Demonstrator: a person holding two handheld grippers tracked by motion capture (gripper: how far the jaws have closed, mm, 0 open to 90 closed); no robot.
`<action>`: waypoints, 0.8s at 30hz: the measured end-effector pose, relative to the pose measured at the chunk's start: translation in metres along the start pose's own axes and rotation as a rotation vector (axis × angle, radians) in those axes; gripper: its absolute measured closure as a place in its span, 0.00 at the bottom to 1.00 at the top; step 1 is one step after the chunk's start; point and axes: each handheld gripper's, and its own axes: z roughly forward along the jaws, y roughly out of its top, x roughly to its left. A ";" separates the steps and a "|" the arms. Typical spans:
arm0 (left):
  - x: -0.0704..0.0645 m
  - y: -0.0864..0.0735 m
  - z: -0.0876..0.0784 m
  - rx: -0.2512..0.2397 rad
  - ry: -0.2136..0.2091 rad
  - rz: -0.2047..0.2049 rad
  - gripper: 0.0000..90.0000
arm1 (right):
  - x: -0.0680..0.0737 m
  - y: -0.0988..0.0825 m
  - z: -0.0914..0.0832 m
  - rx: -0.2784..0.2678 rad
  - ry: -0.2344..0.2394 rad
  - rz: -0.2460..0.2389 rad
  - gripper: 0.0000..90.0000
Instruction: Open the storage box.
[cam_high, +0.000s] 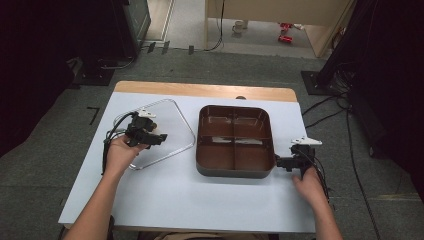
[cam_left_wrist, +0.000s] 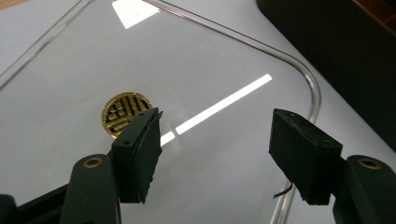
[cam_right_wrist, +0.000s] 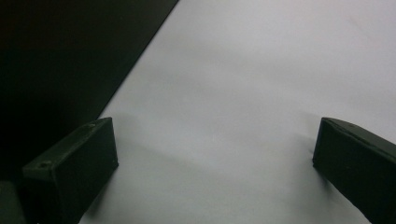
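Glass lid (cam_high: 160, 131) lies flat on the bench (cam_high: 165, 195), left of the brown divided pan (cam_high: 235, 141), its corners turned diagonally. Left gripper (cam_high: 152, 136) hovers above, jaws apart, empty; right gripper (cam_high: 281, 162) jaws spread beside the pan.

Left hand-held gripper (cam_left_wrist: 215, 154): two black jaws rising from the bottom edge, standing apart with nothing between the pads.
Glass lid (cam_left_wrist: 196, 60): clear, flat, rounded corner with a metal rim, lying on the desk (cam_left_wrist: 28, 18) under the jaws.
Gold disc (cam_left_wrist: 125, 112): round, slotted, at the lid's centre (partly hidden by the left-side jaw).
Dark tray (cam_left_wrist: 336, 51): top right, just beside the lid; possibly touching, hard to tell.
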 end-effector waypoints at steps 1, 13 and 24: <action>-0.003 -0.001 0.000 -0.005 -0.009 0.005 0.36 | 0.000 0.000 0.000 0.000 0.000 0.000 0.00; -0.033 -0.014 -0.001 -0.030 -0.060 0.079 0.29 | 0.000 0.000 0.000 0.000 0.001 0.000 0.00; -0.066 -0.029 0.010 0.000 -0.138 0.154 0.29 | 0.000 0.000 0.000 0.001 0.001 0.000 0.00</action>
